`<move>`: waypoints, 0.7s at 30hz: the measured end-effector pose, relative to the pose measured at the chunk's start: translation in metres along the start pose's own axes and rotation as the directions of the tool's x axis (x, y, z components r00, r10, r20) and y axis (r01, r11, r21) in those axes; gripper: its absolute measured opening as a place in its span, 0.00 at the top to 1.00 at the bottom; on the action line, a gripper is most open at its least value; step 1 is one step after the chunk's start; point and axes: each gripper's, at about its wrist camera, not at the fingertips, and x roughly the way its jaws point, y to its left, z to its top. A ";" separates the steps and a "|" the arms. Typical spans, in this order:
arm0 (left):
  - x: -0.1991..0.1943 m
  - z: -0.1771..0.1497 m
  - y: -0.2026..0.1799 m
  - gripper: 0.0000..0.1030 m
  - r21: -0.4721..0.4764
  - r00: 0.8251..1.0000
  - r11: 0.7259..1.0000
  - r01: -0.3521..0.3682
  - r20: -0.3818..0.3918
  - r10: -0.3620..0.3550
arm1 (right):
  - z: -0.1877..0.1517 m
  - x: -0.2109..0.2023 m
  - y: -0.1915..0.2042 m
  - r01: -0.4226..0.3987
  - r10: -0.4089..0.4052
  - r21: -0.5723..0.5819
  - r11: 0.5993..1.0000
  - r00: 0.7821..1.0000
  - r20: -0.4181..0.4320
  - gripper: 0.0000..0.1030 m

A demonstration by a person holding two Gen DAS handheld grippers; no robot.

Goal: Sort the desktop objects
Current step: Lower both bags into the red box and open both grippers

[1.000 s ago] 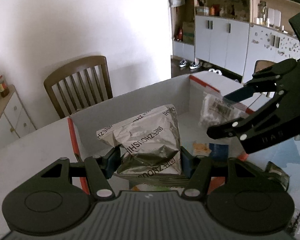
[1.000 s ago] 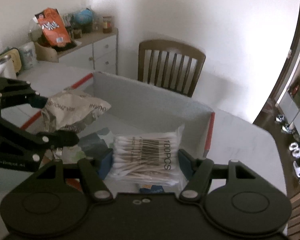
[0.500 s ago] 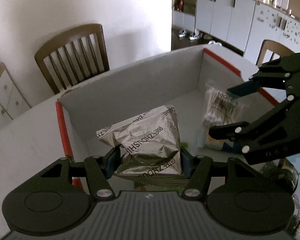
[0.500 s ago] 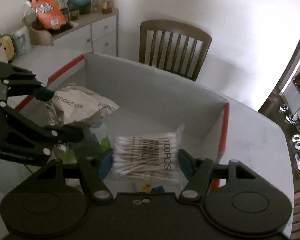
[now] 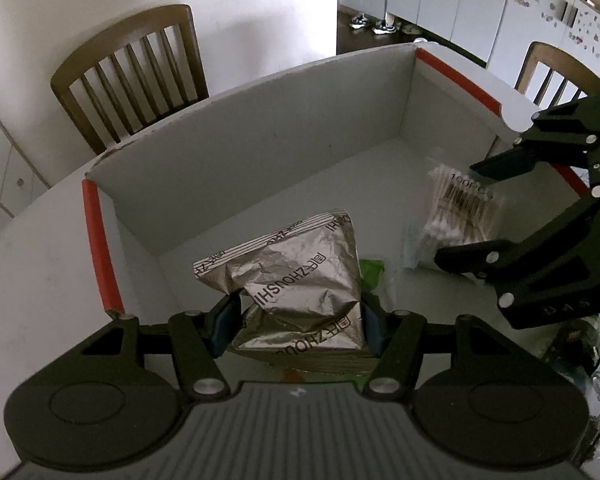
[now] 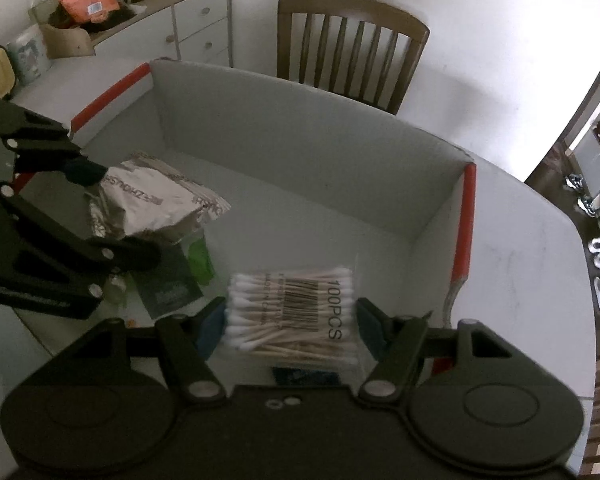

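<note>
**Both grippers hold packets over the open box**

The left gripper (image 5: 296, 322) has its jaws about half open and clamped on a crinkled silver foil bag (image 5: 296, 276), the blue pads pressing its two sides near the bottom; most of the bag sticks out ahead of the jaws. The right gripper (image 6: 290, 326) holds a clear packet of cotton swabs (image 6: 292, 314) in the same way, its jaws set a little wider, the packet lying crosswise between the pads.

Both loads hang inside the walls of the grey cardboard box (image 5: 260, 136) with red-taped edges (image 5: 98, 240). Beyond and below the left jaws lies something green (image 5: 372, 272); a dark card (image 6: 166, 284) lies on the box floor to the left of the right jaws. The far half of the floor, ahead of both jaws, is bare.

The step in hand looks like the placing of the two packets in the box. The next move probably calls for lowering each until it rests on the floor, then opening the jaws fully and drawing back without dragging the soft packets along. Whether either packet already touches the floor cannot be told.
</note>
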 end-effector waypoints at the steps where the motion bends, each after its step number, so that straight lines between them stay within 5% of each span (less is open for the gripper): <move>1: 0.001 0.002 0.000 0.40 0.000 1.000 1.000 -0.002 -0.001 0.002 | 0.001 0.000 0.001 0.002 -0.002 -0.003 1.000 1.000 -0.001 0.33; 8: 0.000 0.004 0.003 0.35 -0.010 1.000 1.000 0.014 0.004 -0.014 | 0.000 -0.003 0.001 -0.007 0.007 -0.012 1.000 1.000 0.005 0.31; 12: -0.006 0.002 0.002 0.23 0.001 0.999 1.000 0.023 0.042 -0.023 | 0.000 -0.008 0.003 -0.006 0.007 -0.022 1.000 1.000 0.017 0.26; 21: -0.032 -0.006 -0.009 0.23 0.052 0.983 0.997 0.052 0.175 -0.060 | -0.007 -0.040 0.004 0.025 -0.023 -0.010 1.000 0.995 0.098 0.24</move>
